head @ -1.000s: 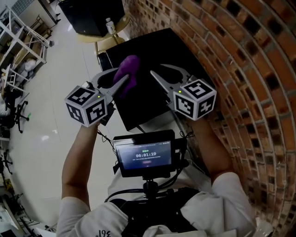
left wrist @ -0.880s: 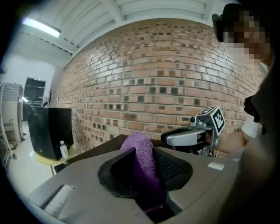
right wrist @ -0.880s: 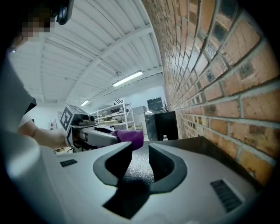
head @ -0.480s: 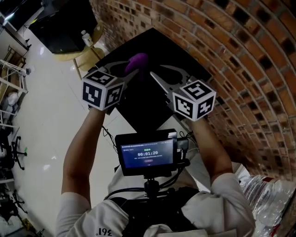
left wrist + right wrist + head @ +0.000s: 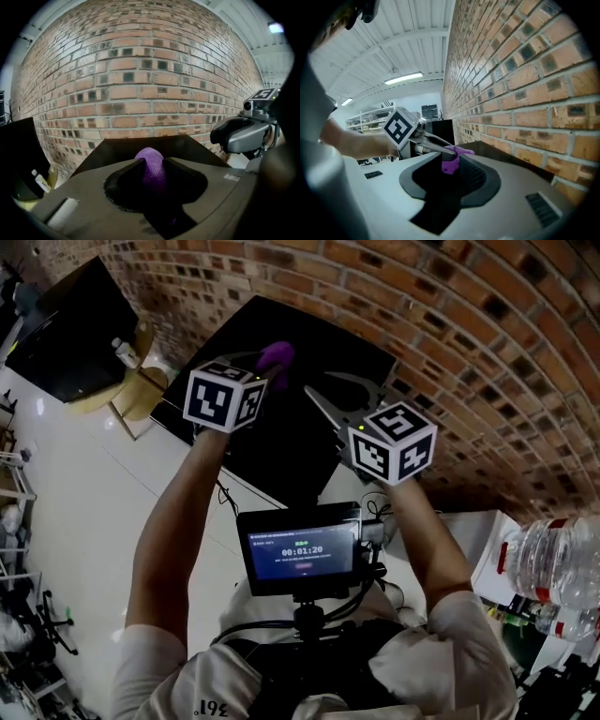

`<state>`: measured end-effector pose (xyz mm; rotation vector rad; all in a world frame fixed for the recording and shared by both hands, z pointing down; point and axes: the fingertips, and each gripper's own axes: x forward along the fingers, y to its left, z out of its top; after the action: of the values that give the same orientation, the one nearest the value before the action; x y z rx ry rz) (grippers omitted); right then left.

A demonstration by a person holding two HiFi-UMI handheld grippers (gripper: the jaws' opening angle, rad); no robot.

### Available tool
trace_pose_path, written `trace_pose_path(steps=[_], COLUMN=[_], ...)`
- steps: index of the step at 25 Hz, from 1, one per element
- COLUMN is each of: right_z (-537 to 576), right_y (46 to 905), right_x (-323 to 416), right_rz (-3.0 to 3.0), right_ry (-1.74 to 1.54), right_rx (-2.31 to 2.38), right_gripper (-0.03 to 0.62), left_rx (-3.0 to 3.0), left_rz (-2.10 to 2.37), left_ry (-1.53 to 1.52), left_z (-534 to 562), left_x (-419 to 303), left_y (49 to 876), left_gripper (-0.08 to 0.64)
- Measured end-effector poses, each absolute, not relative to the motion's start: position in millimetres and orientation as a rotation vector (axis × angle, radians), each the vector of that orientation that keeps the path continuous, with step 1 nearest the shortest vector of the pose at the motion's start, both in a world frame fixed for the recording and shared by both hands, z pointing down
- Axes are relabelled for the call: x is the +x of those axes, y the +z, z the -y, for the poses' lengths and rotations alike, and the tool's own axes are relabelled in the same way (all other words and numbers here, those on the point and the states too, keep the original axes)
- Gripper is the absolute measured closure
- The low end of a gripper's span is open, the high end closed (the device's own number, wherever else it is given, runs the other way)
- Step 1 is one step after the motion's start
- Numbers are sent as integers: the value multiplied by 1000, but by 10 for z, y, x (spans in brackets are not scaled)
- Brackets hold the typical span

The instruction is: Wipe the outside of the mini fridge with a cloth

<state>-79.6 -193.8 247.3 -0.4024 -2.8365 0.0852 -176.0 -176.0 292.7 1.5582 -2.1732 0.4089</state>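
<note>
Left gripper view shows the left gripper with the purple cloth caught between its jaws, which have just been opening. The wad pokes out past their tips over the top of the black mini fridge; contact with that top can't be told. The right gripper hangs over the same fridge top, jaws apart and holding nothing, with the cloth only beyond their tips.

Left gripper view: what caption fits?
Purple cloth pinched in the left claw, jaws just easing wider, above the mini fridge, brick wall behind.
</note>
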Motion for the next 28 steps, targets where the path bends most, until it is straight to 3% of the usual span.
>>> trace_pose_path(steps=[16, 22, 28], right_z=[1818, 1878, 1926], right_y=[2519, 2536, 2575], right_x=[-580, -607, -755], right_rz=[2836, 2833, 2838], right_ry=[88, 91, 110], right_rx=[-168, -193, -240], right_gripper=[462, 462, 462], left_rx=[1645, 1666, 1677], left_rz=[2079, 2045, 2077], left_ry=[354, 309, 264], left_z=[1815, 1897, 1862], left_x=[-1718, -1638, -1681], left_y=[3099, 3097, 2989], left_gripper=[406, 365, 277])
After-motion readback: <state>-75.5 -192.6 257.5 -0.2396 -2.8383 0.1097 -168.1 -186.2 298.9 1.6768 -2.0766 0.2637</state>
